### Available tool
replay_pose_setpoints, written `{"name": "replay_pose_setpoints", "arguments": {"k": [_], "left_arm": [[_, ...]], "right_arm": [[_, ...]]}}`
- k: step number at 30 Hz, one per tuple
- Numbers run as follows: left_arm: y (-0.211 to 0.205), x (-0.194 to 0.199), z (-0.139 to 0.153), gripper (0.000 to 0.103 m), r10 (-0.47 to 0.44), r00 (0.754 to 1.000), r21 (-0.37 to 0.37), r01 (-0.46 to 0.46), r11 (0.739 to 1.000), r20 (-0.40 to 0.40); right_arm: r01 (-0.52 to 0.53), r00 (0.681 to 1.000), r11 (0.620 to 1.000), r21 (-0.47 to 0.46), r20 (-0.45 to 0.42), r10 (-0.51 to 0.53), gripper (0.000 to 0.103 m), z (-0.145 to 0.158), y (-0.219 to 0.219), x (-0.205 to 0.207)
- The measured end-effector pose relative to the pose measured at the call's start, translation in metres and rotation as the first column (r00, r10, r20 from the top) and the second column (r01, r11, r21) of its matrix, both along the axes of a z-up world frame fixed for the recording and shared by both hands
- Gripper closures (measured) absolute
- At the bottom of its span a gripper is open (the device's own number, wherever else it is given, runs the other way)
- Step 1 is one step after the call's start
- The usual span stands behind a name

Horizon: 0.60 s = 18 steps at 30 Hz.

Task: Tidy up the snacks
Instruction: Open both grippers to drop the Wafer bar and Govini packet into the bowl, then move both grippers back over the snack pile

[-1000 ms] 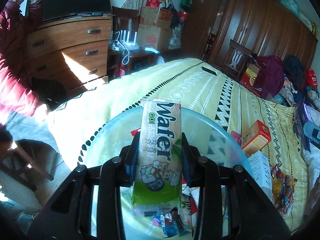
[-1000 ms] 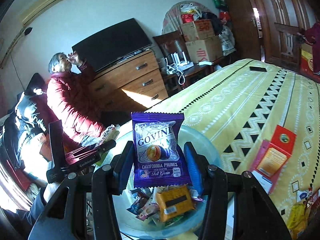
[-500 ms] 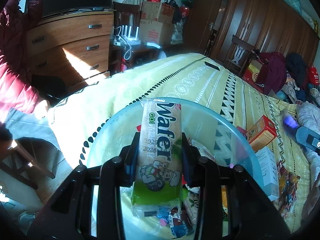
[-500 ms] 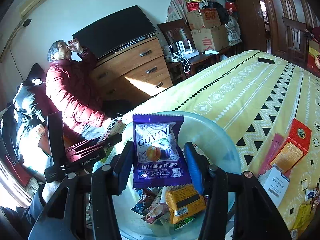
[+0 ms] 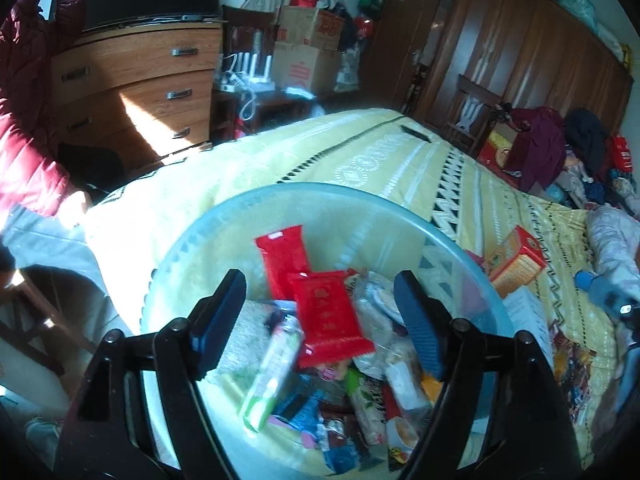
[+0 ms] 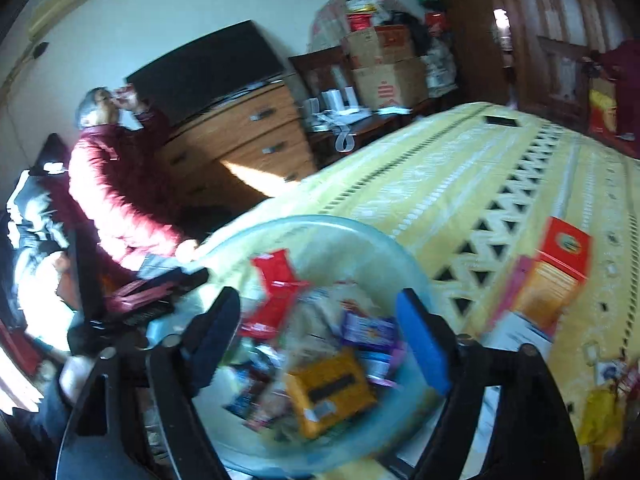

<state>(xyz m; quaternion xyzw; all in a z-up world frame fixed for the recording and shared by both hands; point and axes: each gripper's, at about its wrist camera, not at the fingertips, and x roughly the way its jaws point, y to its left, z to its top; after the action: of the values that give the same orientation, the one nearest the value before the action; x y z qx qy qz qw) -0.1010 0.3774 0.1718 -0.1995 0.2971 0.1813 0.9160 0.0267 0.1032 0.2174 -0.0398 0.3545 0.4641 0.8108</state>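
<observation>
Blue rubber pads face each other across a wide gap on the left gripper (image 5: pixel 320 316), whose jaws have just been opening; nothing is pinched between them, and the long green-and-white wafer packet (image 5: pixel 272 376) lies tilted just below the left pad, on top of the other snacks. The right gripper (image 6: pixel 320 332) has likewise just been opening its jaws, which stand wide and hold nothing, and the purple prune pouch (image 6: pixel 370 330) sits among the wrappers beneath, though that view is blurred. Both grippers hang over the round translucent pale-blue plastic basin (image 5: pixel 440 236), which holds two red foil packets (image 5: pixel 326 316), an orange packet (image 6: pixel 332 392) and a heap of mixed sweets. The basin rests near the corner of a bed under a yellow patterned bedspread (image 5: pixel 360 156). Just beside the basin on the bedspread stands an orange-and-red cardboard box (image 6: pixel 556 284). Further off is a wooden chest of drawers (image 5: pixel 152 92) with a dark flat television (image 6: pixel 208 72) on top, and a person in a dark red padded jacket (image 6: pixel 116 196) sits by it.
</observation>
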Motion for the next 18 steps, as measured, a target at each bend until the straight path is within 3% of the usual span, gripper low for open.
{"name": "replay_pose_setpoints", "arguments": {"k": [5,10,15,18], "left_arm": [[-0.062,0.0,0.003,0.025,-0.173,0.984,0.092,0.17,0.981,0.028],[-0.111,0.003,-0.003,0.025,-0.292,0.955,0.086,0.287,0.954,0.049],[-0.172,0.009,-0.003,0.025,-0.43,0.902,0.142,0.422,0.895,0.029],[-0.209,0.006,-0.01,0.025,-0.509,0.86,0.133,0.504,0.853,0.009]], "right_arm": [[0.157,0.98,0.987,-0.026,-0.124,-0.159,0.018,-0.057,-0.085,0.006],[0.288,0.923,0.948,-0.136,-0.222,-0.313,0.018,-0.129,-0.179,-0.021],[0.384,0.853,0.898,-0.213,-0.291,-0.434,0.018,-0.172,-0.257,-0.048],[0.423,0.824,0.884,-0.201,-0.321,-0.467,0.018,-0.177,-0.285,-0.059]]}}
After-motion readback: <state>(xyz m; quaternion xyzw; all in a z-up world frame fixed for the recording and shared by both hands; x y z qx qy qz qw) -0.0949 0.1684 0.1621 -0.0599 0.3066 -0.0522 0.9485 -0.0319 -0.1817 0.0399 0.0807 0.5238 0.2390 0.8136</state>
